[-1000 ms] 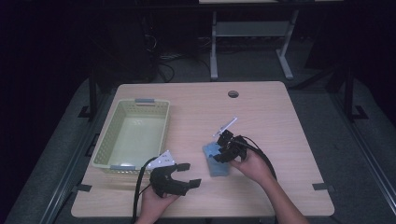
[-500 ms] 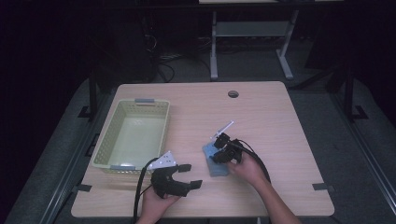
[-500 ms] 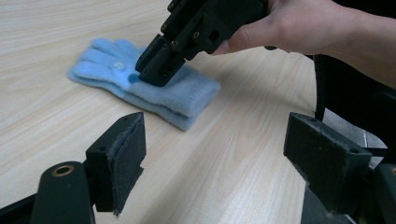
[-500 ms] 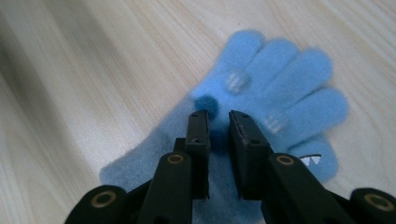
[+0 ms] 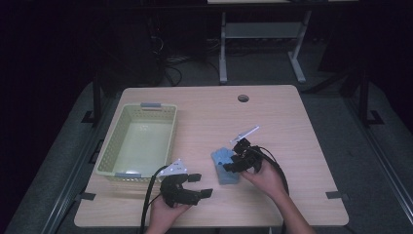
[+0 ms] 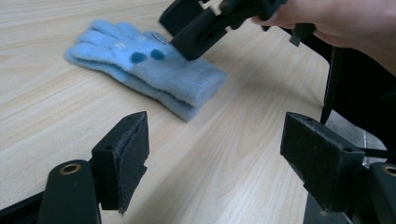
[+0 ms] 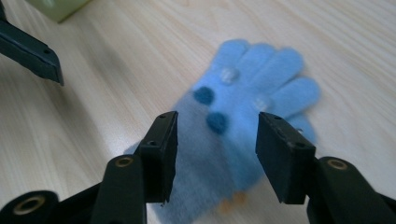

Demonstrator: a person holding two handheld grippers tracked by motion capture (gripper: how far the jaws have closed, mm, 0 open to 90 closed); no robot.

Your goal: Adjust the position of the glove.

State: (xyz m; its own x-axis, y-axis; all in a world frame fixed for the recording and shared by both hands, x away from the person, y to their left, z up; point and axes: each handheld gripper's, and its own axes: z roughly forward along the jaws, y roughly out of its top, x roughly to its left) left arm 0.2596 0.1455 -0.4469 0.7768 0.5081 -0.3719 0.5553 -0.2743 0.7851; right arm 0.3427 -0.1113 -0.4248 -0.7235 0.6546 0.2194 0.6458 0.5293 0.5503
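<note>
- The right gripper (image 5: 233,162) is over the blue glove (image 5: 224,165), jaws apart and just been opening up; the glove sits below and between them in the right gripper view, and the pads don't seem to be pressing on it.
- In the left gripper view one of the right gripper's black jaws looks like it's touching the top of the glove near the two dark blue dots, but I can't tell for sure if it's contact or just hovering right above.
- The left gripper (image 5: 194,185) is near the front edge of the desk (image 5: 292,122), jaws spread wide (they've just eased in a bit) with nothing between them, only bare wood.
- The glove lies flat on the desk, right of the middle, close to the person's side, well apart from the pale green basket (image 5: 113,146) on the left. It's fuzzy light blue with a couple of dark blue dots and a few pale ones near the finger bases.
- Writing or brands: nothing I can read. There's a small white plate on each gripper, too small to make out any marks.
</note>
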